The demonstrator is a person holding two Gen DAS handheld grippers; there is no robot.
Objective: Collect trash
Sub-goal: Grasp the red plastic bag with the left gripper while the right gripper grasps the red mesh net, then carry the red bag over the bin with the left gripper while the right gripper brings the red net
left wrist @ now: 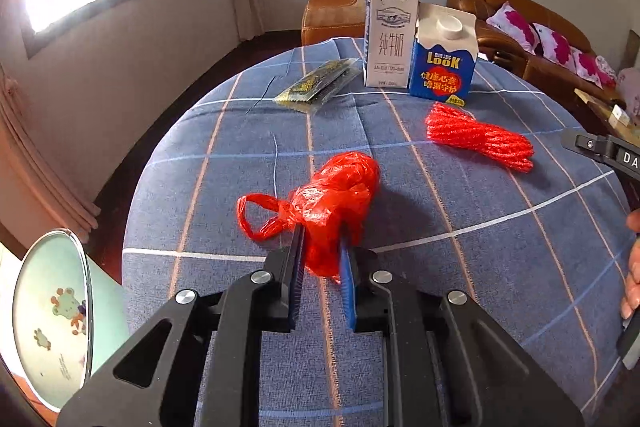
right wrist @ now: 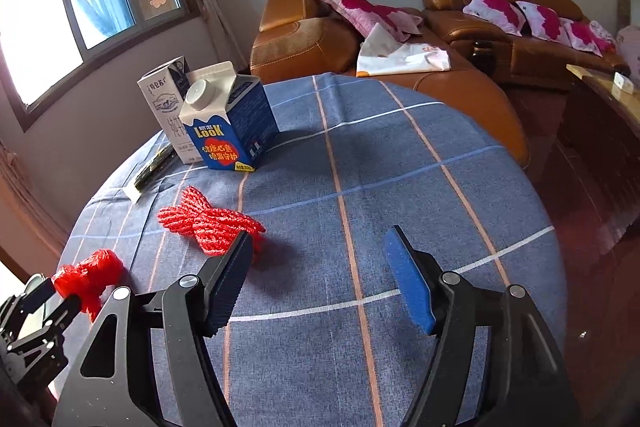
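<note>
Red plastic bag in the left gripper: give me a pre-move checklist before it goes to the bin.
1. Left gripper shut on the red plastic bag: ok.
2. Bag lifted off the tablecloth: cannot tell.
3. Bag's loose handle free of other trash: ok.
4. Bin within view, at the table's left edge: ok.
5. Right gripper open, holding nothing: ok.
6. Red mesh net and cartons clear of the left gripper: ok.

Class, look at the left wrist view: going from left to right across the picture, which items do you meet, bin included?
bin → red plastic bag → red net
</note>
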